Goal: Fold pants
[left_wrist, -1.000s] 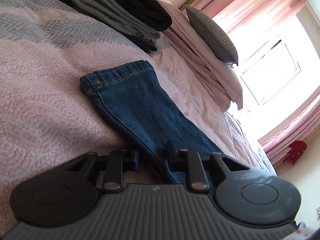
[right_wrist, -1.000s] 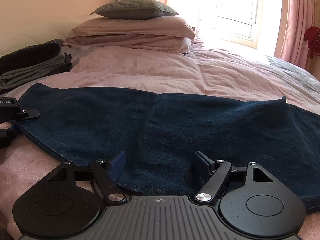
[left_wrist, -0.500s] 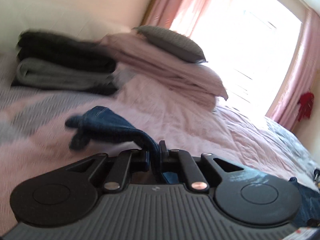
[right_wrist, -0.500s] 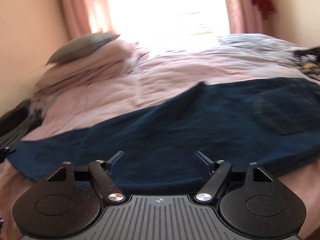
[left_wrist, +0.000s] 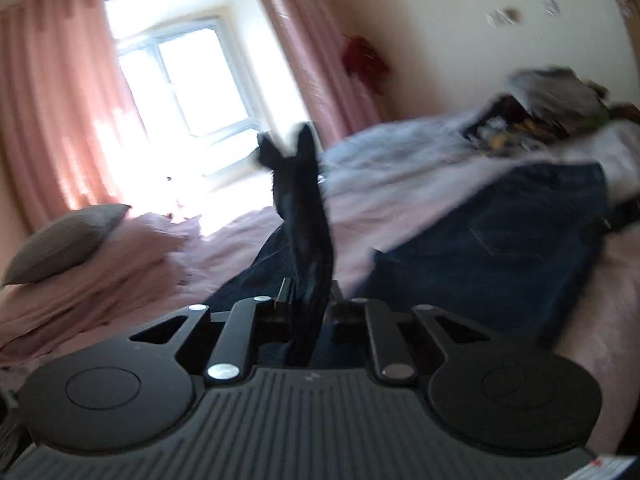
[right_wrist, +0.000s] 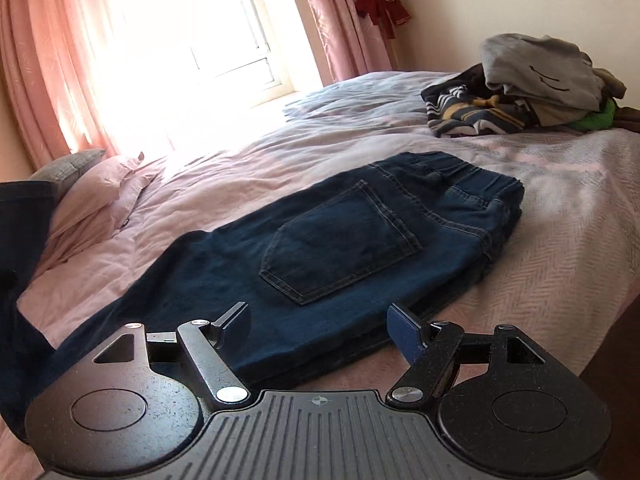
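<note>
Jeans half lifted off a pink bed by one gripper.

The left gripper (left_wrist: 310, 300) is tipped a little downward, and a dark strip of the jeans (right_wrist: 352, 240) is pinched between its narrow jaws, which have just been opening a bit. That strip stands up in front of the camera, its end pointed toward the window (left_wrist: 188, 84). The right gripper (right_wrist: 318, 322) is held low, jaws spread wide, nothing gripped. The jeans are laid long across the bed (right_wrist: 560, 216), waistband at the far right, back pocket facing up, their near edge between the open jaws.
</note>
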A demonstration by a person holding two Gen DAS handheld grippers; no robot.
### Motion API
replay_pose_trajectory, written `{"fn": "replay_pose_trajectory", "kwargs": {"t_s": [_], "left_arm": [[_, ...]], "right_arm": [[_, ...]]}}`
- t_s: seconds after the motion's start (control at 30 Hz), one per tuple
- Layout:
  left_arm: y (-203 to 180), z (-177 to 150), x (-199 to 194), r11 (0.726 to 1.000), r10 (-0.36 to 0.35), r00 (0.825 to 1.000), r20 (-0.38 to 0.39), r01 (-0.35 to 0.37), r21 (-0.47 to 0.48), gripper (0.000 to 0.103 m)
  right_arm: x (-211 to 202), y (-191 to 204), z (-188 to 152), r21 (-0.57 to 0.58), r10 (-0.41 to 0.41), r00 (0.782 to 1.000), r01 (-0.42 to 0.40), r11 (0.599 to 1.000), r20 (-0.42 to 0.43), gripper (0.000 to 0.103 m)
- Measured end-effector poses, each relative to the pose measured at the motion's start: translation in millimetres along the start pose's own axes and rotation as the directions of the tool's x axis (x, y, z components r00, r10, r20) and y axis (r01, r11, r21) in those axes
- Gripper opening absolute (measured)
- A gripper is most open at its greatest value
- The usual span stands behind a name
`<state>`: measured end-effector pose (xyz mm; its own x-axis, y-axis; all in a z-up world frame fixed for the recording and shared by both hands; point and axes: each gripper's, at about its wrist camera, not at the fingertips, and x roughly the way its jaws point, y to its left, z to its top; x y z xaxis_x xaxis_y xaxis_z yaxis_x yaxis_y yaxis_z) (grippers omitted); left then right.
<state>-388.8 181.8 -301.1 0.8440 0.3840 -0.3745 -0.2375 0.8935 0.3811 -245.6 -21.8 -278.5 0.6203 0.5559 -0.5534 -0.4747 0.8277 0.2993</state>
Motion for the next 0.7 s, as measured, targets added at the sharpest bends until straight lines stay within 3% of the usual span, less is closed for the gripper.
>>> {"fn": "replay_pose_trajectory", "kwargs": {"t_s": [0.07,0.1,0.17,0.27,0.3,0.4,0.47,0.5,0.67,0.7], "left_arm": [[-40.1,-23.3,31.3,0.992,-0.121,0.983,-0.135,0.126,0.029,0.019],[-54.3,-35.6,44.0,0.993,-0.103,0.976,-0.193,0.113,0.04,0.018],[-58.0,-44.2,43.5,0.997,-0.075,0.985,-0.156,0.08,0.025,0.018],[-34.1,-34.9,36.3,0.986,-0.135,0.975,-0.176,0.114,-0.124,0.036],[-25.4,-34.4,30.1,0.98,-0.144,0.975,-0.168,0.117,-0.162,0.037],[1.4,-32.3,11.1,0.965,-0.148,0.976,-0.158,0.108,-0.237,0.04],[19.5,-38.2,-4.1,0.959,-0.104,0.98,-0.168,0.053,-0.28,0.038],[24.5,-41.7,-5.1,0.961,-0.08,0.981,-0.179,0.029,-0.275,0.038],[37.7,-53.2,-16.7,0.973,-0.033,0.979,-0.202,-0.015,-0.231,0.037],[41.2,-54.8,-18.4,0.97,-0.029,0.98,-0.199,-0.02,-0.241,0.037]], "right_arm": [[2.4,-6.1,-1.3,-0.002,-0.002,1.0,0.002,1.0,-0.02,0.072],[3.8,-8.0,-2.7,-0.001,0.004,0.999,-0.004,1.0,-0.034,0.072],[4.4,-10.2,-4.2,0.003,0.027,0.998,-0.027,1.0,-0.049,0.072],[6.4,-9.8,-3.3,0.019,0.105,0.994,-0.104,0.994,-0.041,0.072],[7.6,-7.9,-2.9,0.033,0.138,0.99,-0.137,0.99,-0.04,0.072],[18.0,0.8,0.6,0.109,0.313,0.948,-0.307,0.946,-0.049,0.072],[31.3,8.5,-1.1,0.156,0.409,0.91,-0.396,0.905,-0.066,0.069],[40.2,12.8,-2.2,0.183,0.42,0.904,-0.4,0.898,-0.084,0.061],[78.3,20.5,-10.0,0.353,0.439,0.871,-0.347,0.869,-0.222,0.05],[81.3,22.4,-9.3,0.364,0.42,0.874,-0.32,0.875,-0.243,0.048]]}}
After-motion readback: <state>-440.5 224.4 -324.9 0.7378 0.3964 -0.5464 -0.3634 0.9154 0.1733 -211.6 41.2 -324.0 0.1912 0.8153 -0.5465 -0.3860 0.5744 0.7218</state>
